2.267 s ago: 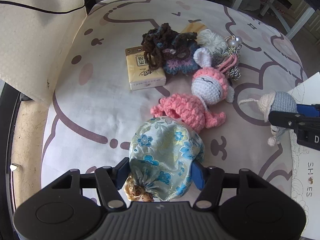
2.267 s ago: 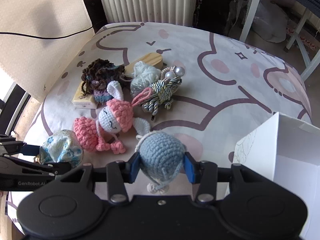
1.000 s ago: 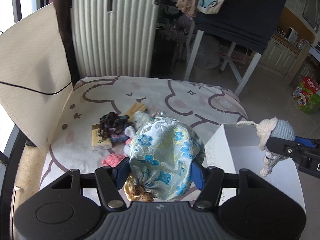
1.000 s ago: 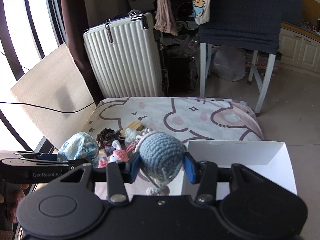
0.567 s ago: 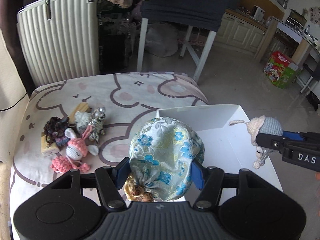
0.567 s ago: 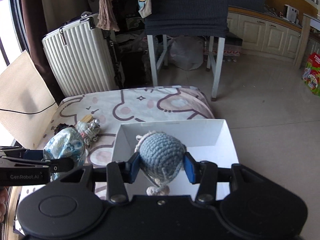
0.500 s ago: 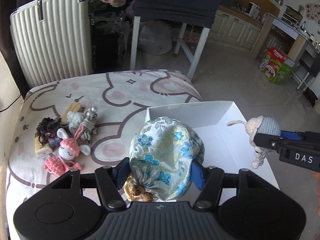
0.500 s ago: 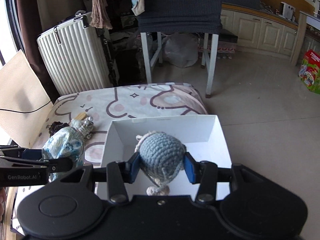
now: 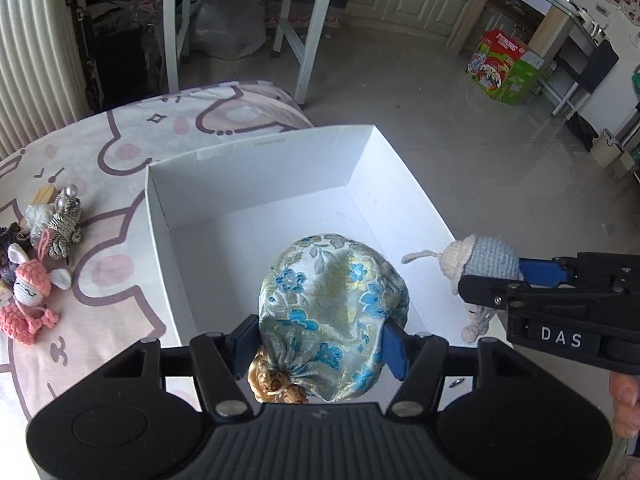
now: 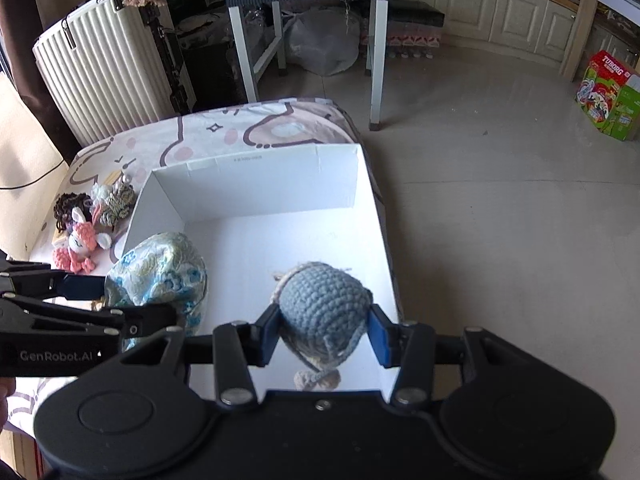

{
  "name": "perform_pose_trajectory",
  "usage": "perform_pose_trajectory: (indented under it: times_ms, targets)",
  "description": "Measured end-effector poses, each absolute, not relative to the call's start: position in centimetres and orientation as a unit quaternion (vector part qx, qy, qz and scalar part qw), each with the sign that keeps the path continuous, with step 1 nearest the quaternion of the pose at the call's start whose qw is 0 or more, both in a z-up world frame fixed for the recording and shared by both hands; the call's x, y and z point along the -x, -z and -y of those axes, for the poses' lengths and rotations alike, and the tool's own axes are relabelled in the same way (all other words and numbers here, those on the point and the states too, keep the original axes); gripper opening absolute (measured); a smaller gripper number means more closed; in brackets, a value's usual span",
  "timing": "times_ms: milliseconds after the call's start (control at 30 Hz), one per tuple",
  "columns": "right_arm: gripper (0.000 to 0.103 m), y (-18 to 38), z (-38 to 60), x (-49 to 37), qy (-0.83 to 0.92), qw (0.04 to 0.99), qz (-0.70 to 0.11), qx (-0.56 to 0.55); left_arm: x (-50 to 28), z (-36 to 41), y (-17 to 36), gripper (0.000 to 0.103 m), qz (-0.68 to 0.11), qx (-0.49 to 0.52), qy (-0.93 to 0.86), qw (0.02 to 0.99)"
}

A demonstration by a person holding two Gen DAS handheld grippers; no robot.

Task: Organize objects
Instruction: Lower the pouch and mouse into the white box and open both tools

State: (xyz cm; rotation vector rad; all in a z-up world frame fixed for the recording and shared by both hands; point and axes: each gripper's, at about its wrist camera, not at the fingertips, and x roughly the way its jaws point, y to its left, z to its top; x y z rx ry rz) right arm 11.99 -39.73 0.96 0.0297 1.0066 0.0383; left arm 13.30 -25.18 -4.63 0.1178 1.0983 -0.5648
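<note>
My left gripper (image 9: 320, 344) is shut on a floral silk pouch (image 9: 332, 312) with a gold tie, held above the near part of a white box (image 9: 256, 172). My right gripper (image 10: 325, 334) is shut on a blue and cream crochet doll (image 10: 322, 312), hanging over the same white box (image 10: 256, 188) near its right wall. In the left wrist view the crochet doll (image 9: 480, 264) and the right gripper (image 9: 500, 280) show at the right. In the right wrist view the pouch (image 10: 160, 272) and the left gripper (image 10: 104, 300) sit at the left. The box floor is bare.
On the patterned tablecloth (image 9: 120, 148) left of the box lie a pink crochet bunny (image 9: 28, 300), a twisted cord knot (image 9: 64, 224) and a dark yarn piece (image 10: 72, 204). A ribbed white suitcase (image 10: 104, 68) and a white-legged stool (image 10: 308, 12) stand behind; tiled floor lies right.
Both grippers have carried their loads rightward from over the toy pile to above the white box and sunk toward it; the views now tilt further down into the box.
</note>
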Motion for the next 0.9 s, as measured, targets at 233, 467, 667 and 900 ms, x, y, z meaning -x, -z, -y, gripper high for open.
perform_pose_trajectory:
  times_ms: [233,467,667,900]
  targets:
    - [0.047,2.0,40.7,-11.7,-0.034,0.847,-0.53,-0.003,-12.6,27.6,7.8,0.063,-0.546,-0.109,0.263,0.788]
    - [0.047,4.5,39.9,-12.2,-0.051,0.823,-0.566,0.024,-12.1,28.1,10.2,0.063,-0.567,-0.153,0.256,0.768]
    - [0.048,6.8,38.6,-13.4,-0.056,0.801,-0.595,0.043,-12.5,27.7,12.4,0.063,-0.59,-0.172,0.244,0.751]
    - [0.048,8.6,37.6,-14.1,-0.062,0.785,-0.614,0.045,-12.7,27.5,12.7,0.063,-0.594,-0.171,0.254,0.744]
